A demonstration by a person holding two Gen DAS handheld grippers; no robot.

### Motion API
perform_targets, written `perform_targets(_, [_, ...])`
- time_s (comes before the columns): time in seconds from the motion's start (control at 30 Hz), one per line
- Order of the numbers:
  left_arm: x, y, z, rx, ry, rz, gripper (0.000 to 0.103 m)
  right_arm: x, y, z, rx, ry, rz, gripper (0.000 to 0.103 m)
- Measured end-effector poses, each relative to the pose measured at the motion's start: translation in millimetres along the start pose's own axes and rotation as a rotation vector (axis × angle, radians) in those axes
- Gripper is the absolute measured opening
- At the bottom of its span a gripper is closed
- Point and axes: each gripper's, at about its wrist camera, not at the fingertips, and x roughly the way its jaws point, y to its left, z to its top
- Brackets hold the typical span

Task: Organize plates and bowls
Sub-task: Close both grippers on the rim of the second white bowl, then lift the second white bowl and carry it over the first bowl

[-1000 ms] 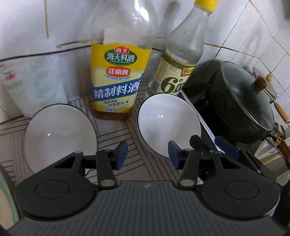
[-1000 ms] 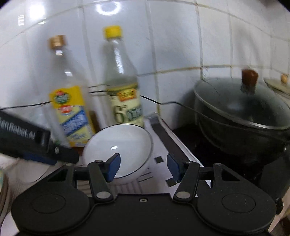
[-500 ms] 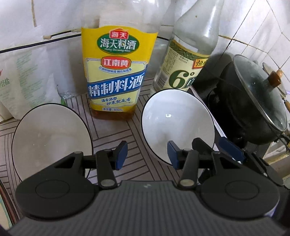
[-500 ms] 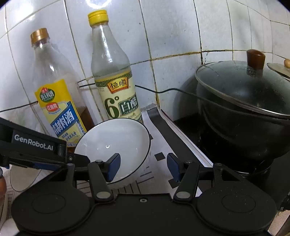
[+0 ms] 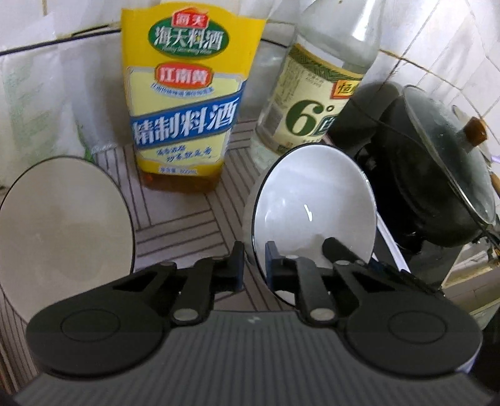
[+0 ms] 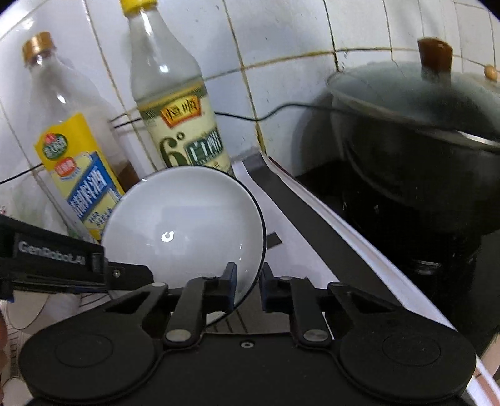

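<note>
Our left tongs (image 5: 253, 265) have their two blue tips close together, one on each side of the near edge of a white bowl (image 5: 315, 215). We pinch that edge, with one tip inside the bowl and one outside. Our right tongs (image 6: 248, 285) do the same on the other side of the same bowl (image 6: 184, 228). Their tips sit just beside the thin dark rim, one in and one out, and they look pressed onto it.

We see the bowl right in front of both tongs, tipped up a little so its shiny inside faces us. From the right tongs we also see the black arm of the left tongs (image 6: 53, 265) reaching in from the left, over the bowl's edge.

To the left of the left tongs sits a second white bowl (image 5: 62, 225), apart from the first one. Both rest on a striped counter (image 5: 184, 225).

Behind the bowls stand two bottles. One has a yellow and blue label (image 5: 184, 103), and the other has a green label with a big 6 (image 5: 309, 115).

Far to the right of the tongs is a big black pot (image 6: 415, 156) with a glass lid (image 5: 450, 156) and a brown knob (image 6: 435, 54). White wall tiles (image 6: 281, 28) are behind it all.
</note>
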Motion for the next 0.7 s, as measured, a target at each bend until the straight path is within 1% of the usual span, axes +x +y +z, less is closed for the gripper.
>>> perform_targets(0.13, [-7, 2, -4, -0.026, 0.009, 0.011, 0.012, -4, 0, 2, 0.031, 0.001, 0.008, 0.015])
perform_targets(0.23, [-24, 0, -9, 0.001, -0.019, 0.042, 0.012, -11, 1, 2, 0.072, 0.005, 0.028, 0.015])
perform_targets(0.33, [-42, 0, -16, 0.025, -0.030, 0.068, 0.012, -21, 9, 1, 0.076, 0.002, 0.042, 0.015])
perform_targets(0.5, [-79, 10, -29, 0.027, -0.050, 0.069, 0.012, -52, 25, -5, 0.071, -0.022, 0.071, 0.015])
perform_targets(0.7, [-127, 23, -50, 0.039, -0.057, 0.057, 0.013, -94, 47, -14, 0.052, -0.021, 0.103, 0.015])
